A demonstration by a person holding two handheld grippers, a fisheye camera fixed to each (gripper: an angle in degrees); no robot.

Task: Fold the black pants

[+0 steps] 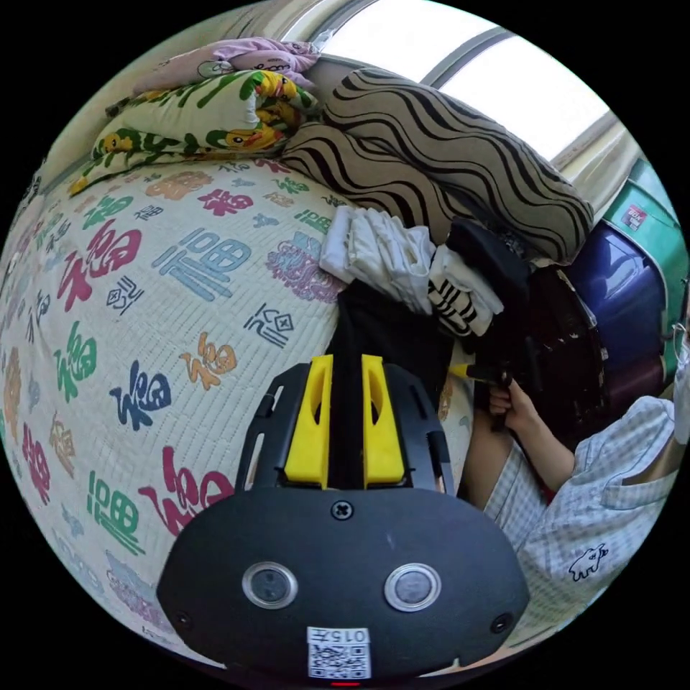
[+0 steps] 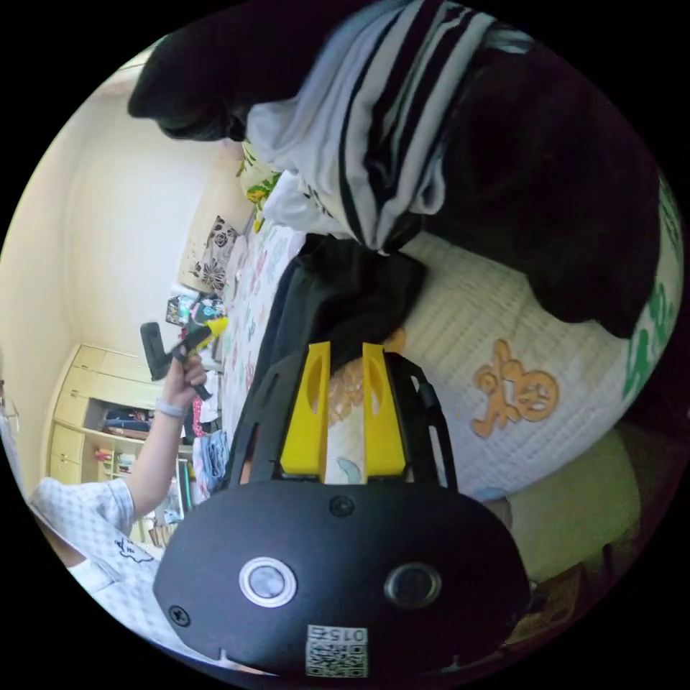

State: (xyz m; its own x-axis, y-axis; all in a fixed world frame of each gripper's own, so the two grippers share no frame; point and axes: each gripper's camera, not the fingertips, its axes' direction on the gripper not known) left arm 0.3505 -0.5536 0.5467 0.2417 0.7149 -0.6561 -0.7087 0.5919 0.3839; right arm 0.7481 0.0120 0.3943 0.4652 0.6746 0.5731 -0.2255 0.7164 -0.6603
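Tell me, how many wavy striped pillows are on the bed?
2. The bigger striped pillow lies along the window side at the head of the bed. The smaller striped pillow leans in front of it, beside the duck-print quilt. More may hide behind.

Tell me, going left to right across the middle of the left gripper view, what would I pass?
Printed bedspread → black pants pinched in the left gripper → person's hand holding the right gripper → dark blue suitcase.
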